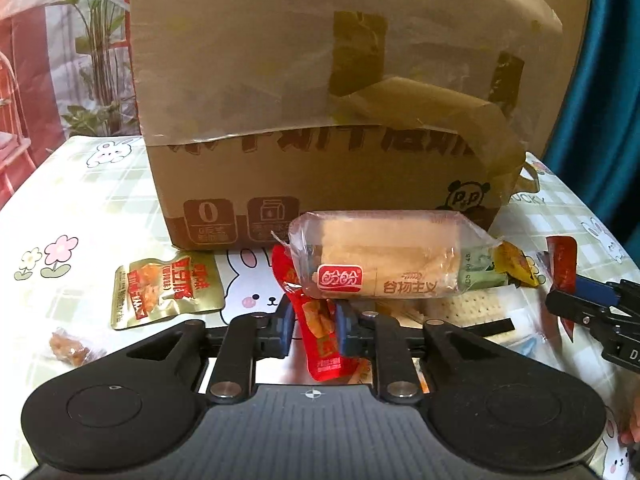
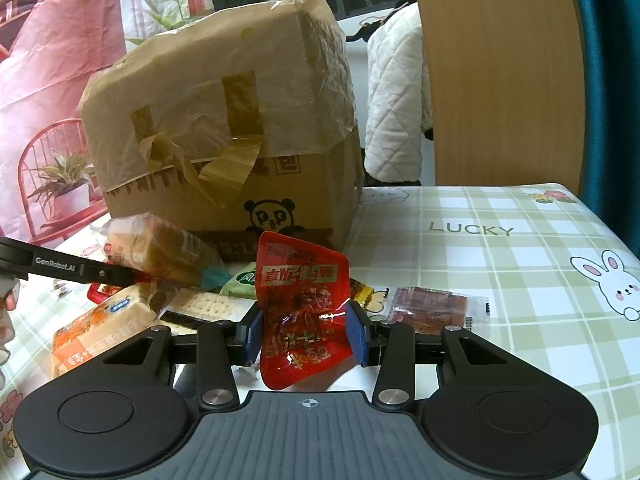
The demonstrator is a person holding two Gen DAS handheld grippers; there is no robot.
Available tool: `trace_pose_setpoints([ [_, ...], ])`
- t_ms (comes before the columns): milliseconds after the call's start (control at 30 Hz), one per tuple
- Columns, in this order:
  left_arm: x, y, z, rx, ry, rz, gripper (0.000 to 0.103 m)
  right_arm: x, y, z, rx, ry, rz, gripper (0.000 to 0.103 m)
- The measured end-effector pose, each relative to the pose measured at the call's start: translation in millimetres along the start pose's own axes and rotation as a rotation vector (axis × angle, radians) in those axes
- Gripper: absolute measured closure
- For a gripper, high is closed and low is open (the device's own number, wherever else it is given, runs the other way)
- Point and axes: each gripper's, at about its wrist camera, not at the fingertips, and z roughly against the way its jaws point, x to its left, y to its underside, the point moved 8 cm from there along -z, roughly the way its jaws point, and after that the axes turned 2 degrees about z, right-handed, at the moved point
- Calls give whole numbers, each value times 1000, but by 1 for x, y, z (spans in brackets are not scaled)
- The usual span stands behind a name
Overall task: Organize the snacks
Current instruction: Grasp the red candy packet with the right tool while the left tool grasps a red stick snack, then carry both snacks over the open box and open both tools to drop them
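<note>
Your right hand-held gripper point(image 2: 305, 332) pinches a light, crinkly red sachet point(image 2: 302, 304) above the worktop point(image 2: 520, 248), the left hand-held gripper point(image 1: 312, 326) clamps another slippery red packet point(image 1: 318, 332); grip mid-body, gently.

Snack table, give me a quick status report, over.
Left gripper around a red packet. Right gripper shut on a red pouch. Bread loaf and loose snacks crowd the cardboard box.

Red snack packets point(image 2: 302, 312), green-checked tablecloth point(image 2: 500, 280)
</note>
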Motion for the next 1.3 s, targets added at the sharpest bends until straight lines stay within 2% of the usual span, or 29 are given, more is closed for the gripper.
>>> trace_pose_setpoints([
  [67,1,1,-4,8,-6,5,74,0,0,0,1,0,0,64],
  [200,0,-1,-8,7,19,36,74,1,0,0,3,-2,0,64],
  [467,0,-4,11,-66,22,18,91,1,0,0,1,1,-1,64],
  [633,16,0,34,-102,-3,34,93,0,0,-1,0,7,1,64],
  [900,36,-12,67,-178,-6,70,93,3,-3,3,-5,33,5,64],
  [1100,40,-38,97,-280,7,69,93,6,-23,19,-57,43,10,64],
  [1300,35,-66,121,-365,44,73,93,22,-73,41,-159,21,54,64],
])
